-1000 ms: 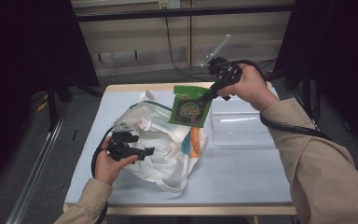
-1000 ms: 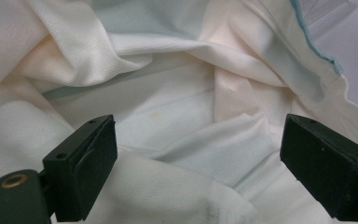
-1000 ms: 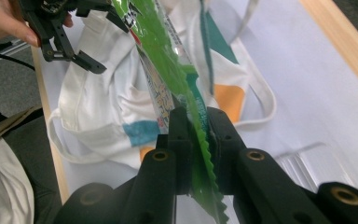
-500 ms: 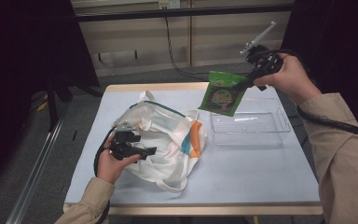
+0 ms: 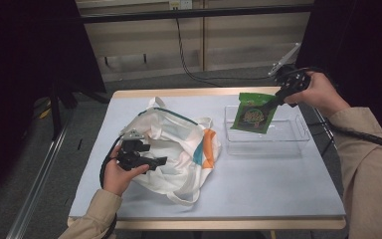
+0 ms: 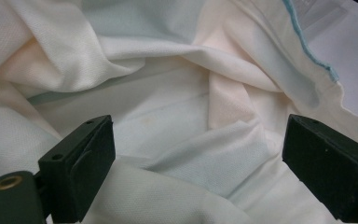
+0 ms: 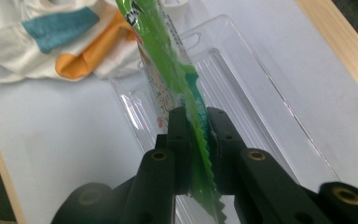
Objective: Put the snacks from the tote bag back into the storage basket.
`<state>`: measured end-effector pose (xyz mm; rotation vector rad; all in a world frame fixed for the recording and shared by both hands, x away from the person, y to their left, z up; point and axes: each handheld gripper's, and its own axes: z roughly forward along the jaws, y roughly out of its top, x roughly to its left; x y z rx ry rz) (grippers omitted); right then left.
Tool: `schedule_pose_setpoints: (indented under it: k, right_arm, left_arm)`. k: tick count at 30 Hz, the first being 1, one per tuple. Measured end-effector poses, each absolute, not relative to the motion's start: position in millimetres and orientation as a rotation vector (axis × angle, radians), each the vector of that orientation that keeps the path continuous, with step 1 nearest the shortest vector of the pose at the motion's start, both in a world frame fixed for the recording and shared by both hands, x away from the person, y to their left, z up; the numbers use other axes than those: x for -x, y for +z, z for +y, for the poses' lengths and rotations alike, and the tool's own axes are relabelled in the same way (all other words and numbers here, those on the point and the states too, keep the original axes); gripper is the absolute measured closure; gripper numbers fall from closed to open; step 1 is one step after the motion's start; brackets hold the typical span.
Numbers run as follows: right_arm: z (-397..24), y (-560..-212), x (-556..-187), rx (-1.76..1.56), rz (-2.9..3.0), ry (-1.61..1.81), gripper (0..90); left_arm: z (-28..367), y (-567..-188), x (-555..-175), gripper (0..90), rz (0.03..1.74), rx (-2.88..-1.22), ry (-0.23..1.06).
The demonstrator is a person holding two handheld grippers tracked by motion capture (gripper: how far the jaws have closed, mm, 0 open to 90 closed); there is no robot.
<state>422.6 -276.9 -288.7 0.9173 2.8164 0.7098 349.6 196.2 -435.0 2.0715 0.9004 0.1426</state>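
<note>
I'm holding the green packet point(image 5: 251, 113) by its top edge in my right gripper point(image 5: 278, 97), jaws clamped on it, over the clear tray point(image 5: 298, 137). My left gripper point(image 5: 149, 160), jaws wide open and holding nothing, is resting on the bag point(image 5: 179, 144). Next I'm probably lowering the packet into the tray, then releasing.

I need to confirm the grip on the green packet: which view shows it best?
The right gripper view: the right gripper has both jaws pressed shut on the green packet's serrated edge. The high view shows the packet hanging over the clear tray, its grip point small. The left gripper view looks into the white bag.
</note>
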Motion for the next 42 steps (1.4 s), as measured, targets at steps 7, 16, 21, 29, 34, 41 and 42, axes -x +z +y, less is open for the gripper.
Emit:
schedule_pose_setpoints:
  k: [7, 16, 21, 29, 34, 41, 42]
  right_arm:
    - [-272, -315, -427, -0.846, 2.86, 0.678, 80.3]
    - [-256, -347, -428, -0.728, 2.945, 0.627, 79.2]
    - [-257, -354, -425, -0.73, 2.927, 0.659, 78.8]
    - [-261, -356, -413, -0.708, 2.909, 0.679, 55.9]
    - [-263, -351, -409, -0.766, 2.857, 0.713, 38.7]
    - [-276, -338, -395, -0.861, 2.788, 0.76, 25.2]
    - [-278, -336, -391, -0.866, 2.776, 0.752, 23.6]
  left_arm:
    - [199, -438, -350, 9.5, 0.903, -2.081, 0.135]
    - [195, -441, -352, 9.5, 0.904, -2.087, 0.133]
    - [196, -443, -353, 9.5, 0.911, -2.09, 0.128]
    - [195, -443, -353, 9.5, 0.91, -2.086, 0.126]
    - [195, -443, -354, 9.5, 0.908, -2.081, 0.121]
    - [200, -441, -354, 9.5, 0.909, -2.071, 0.126]
    - [200, -441, -354, 9.5, 0.912, -2.073, 0.126]
